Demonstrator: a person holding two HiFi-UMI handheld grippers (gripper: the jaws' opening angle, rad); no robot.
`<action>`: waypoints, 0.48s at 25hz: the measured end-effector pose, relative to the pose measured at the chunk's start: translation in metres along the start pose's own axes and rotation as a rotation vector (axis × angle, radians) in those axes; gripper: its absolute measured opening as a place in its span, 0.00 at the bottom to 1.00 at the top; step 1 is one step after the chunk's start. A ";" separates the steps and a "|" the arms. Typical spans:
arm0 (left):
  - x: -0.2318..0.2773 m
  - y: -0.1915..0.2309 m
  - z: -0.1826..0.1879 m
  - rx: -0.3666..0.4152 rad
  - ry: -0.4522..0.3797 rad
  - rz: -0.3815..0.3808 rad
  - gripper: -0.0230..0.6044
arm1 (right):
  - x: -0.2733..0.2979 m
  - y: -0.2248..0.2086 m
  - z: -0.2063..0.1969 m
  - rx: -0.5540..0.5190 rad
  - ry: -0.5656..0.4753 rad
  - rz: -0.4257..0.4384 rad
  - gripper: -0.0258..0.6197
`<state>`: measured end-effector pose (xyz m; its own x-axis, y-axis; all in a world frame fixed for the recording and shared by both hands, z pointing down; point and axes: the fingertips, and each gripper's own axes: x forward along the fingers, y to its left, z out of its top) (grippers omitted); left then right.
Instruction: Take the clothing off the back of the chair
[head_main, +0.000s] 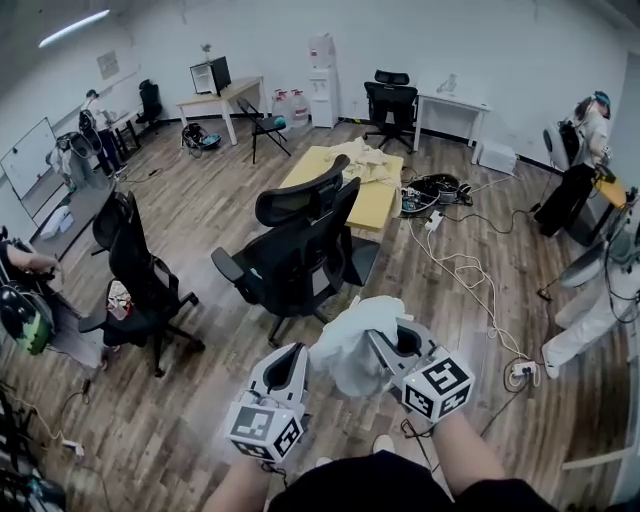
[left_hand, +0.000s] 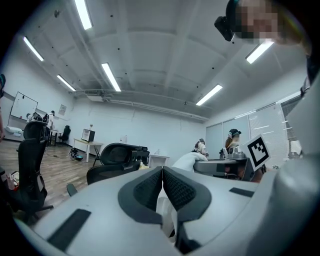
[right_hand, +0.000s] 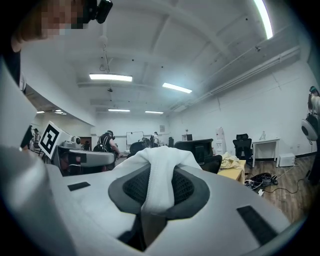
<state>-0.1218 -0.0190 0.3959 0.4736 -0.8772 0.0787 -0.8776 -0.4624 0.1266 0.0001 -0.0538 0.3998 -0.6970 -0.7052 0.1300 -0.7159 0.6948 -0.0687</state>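
A white piece of clothing hangs bunched between my two grippers, clear of the black office chair, which stands just beyond it. My right gripper is shut on the cloth. In the right gripper view the fabric drapes over and between the pads. My left gripper is shut too. In the left gripper view its pads meet, with white cloth pinched low between them. The chair's back looks bare there.
A yellow table with pale clothes heaped on it stands behind the chair. Another black chair is at the left. Cables and a power strip lie on the wood floor at the right, near a person in white.
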 end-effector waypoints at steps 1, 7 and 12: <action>-0.003 0.002 0.000 0.001 0.000 -0.005 0.07 | 0.000 0.003 -0.001 0.001 0.000 -0.006 0.16; -0.018 0.016 -0.004 -0.001 0.005 -0.013 0.07 | 0.006 0.019 -0.006 0.002 0.003 -0.020 0.16; -0.019 0.016 -0.005 0.003 0.003 -0.016 0.07 | 0.006 0.024 -0.008 0.000 0.002 -0.018 0.16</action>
<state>-0.1447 -0.0086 0.4014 0.4881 -0.8692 0.0796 -0.8700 -0.4771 0.1245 -0.0206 -0.0404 0.4066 -0.6837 -0.7176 0.1331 -0.7285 0.6818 -0.0663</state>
